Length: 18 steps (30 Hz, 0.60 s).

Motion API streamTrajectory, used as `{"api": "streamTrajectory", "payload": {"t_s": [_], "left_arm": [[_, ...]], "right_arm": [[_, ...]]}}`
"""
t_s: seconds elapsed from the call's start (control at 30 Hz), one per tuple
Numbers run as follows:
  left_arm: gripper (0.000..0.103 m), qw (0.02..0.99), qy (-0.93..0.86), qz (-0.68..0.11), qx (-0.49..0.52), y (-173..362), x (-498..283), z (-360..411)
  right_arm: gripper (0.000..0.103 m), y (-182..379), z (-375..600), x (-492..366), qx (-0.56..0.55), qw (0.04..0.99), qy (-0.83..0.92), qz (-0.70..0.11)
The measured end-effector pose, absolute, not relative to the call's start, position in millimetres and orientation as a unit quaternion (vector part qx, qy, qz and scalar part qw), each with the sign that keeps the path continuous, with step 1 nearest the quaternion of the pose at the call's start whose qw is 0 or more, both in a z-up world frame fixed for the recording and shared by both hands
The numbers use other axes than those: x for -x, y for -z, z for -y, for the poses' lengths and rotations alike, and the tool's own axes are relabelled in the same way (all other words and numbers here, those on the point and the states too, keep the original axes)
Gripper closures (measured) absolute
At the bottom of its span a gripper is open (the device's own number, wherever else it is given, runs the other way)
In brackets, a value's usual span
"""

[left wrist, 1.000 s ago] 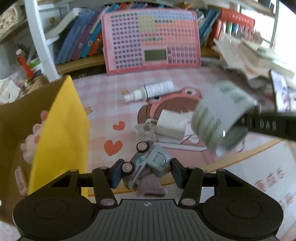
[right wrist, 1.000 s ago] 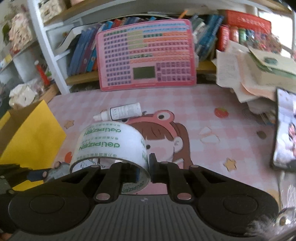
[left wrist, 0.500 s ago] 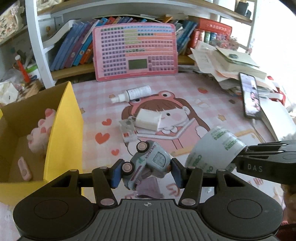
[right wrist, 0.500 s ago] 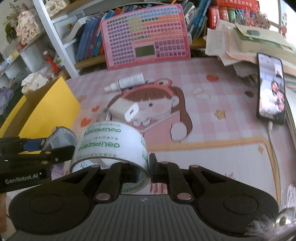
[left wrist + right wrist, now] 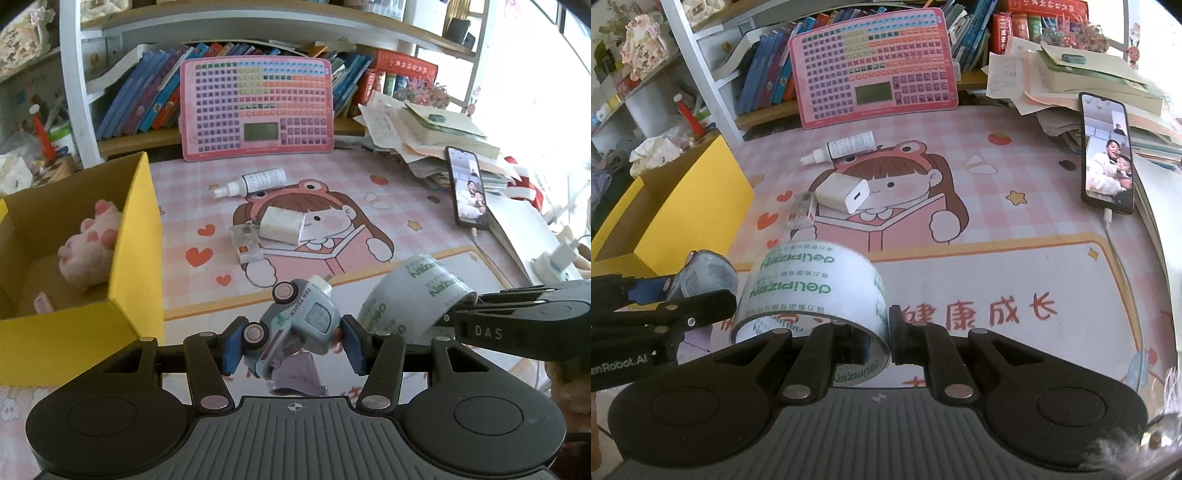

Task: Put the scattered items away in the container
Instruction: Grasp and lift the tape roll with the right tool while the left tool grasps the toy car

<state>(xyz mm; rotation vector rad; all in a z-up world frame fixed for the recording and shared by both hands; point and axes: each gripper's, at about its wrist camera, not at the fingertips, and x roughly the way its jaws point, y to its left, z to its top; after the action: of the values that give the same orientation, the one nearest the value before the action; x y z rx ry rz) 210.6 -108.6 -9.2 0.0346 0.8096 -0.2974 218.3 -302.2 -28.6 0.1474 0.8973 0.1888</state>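
My left gripper is shut on a grey-blue toy truck, which sits tilted between the blue pads with a purple piece hanging under it. To its right, my right gripper is shut on the wall of a clear tape roll with green lettering. Both loads hang above the pink desk mat. The yellow box stands at the left and holds a pink plush. A spray bottle, a white charger and a small clear case lie on the mat.
A pink keyboard board leans against the bookshelf at the back. At the right, a phone on a cable rests against a stack of papers and books. An open book edges the mat's right side.
Both grippers have drawn back from the shelf, carrying the truck and the tape, so more of the mat shows. The box's inside has come into the left wrist view. Neither grip has changed.
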Motion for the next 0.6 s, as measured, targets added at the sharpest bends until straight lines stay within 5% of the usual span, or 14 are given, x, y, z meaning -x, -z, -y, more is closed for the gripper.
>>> {"api": "streamTrajectory", "payload": {"t_s": [0.6], "left_arm": [[0.050, 0.907, 0.153, -0.391, 0.019, 6, -143, 8]], "right_arm": [[0.093, 19, 216, -147, -0.049, 0.891, -0.074, -0.446]]}}
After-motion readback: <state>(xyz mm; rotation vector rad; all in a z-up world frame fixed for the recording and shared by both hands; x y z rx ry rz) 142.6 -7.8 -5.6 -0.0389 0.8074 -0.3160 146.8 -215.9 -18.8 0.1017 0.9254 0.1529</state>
